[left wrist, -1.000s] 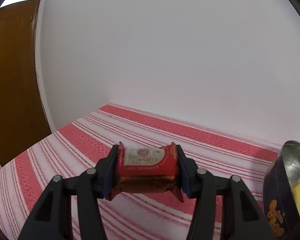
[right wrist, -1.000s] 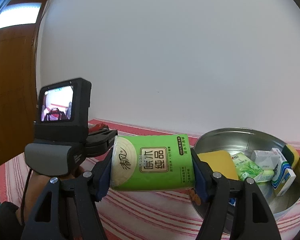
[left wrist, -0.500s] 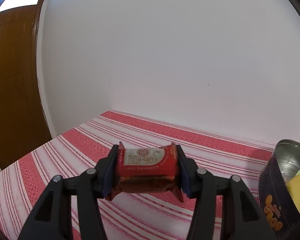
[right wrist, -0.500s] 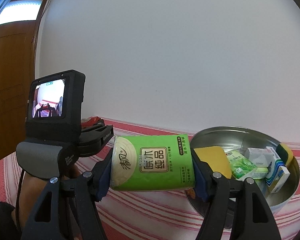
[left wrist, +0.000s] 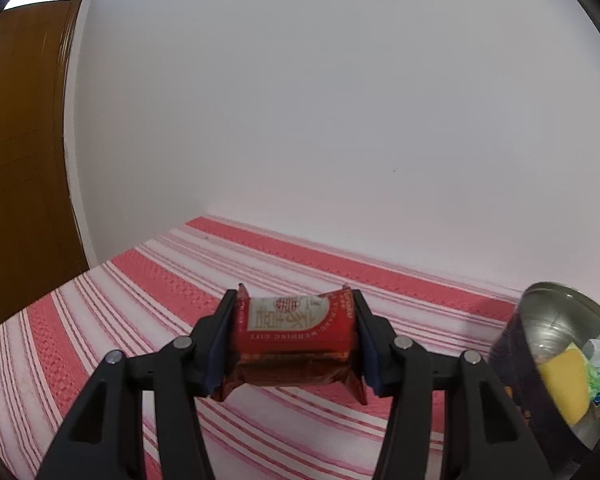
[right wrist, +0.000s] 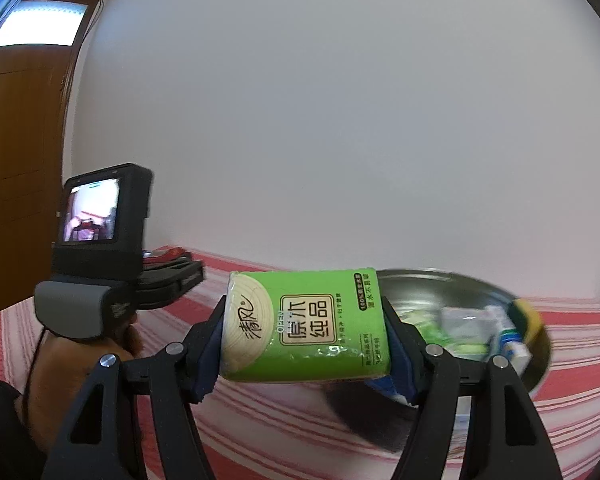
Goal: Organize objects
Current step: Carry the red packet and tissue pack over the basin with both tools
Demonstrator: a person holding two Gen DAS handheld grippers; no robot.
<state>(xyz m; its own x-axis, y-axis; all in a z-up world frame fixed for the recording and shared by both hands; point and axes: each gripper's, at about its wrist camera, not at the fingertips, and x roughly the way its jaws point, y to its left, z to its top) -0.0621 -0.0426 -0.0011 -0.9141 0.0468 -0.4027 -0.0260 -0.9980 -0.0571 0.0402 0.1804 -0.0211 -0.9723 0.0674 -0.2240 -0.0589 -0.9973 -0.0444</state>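
Left tool (left wrist: pixel 294 344): pinching red wedding-gift snack packet (left wrist: pixel 294 326), held above striped cloth. Right tool (right wrist: pixel 304 336): clamped on green tissue pack (right wrist: pixel 306 326), raised just in front of metal basin (right wrist: pixel 538 364).
Counter under red-and-white striped cloth (left wrist: pixel 148 304); far edge meets white wall (left wrist: pixel 340 100); open cloth ahead of left tool.
Brown wooden door (left wrist: pixel 16 160) at left.
Basin: yellow sponge (left wrist: pixel 566 384), tissue packs, small boxes.
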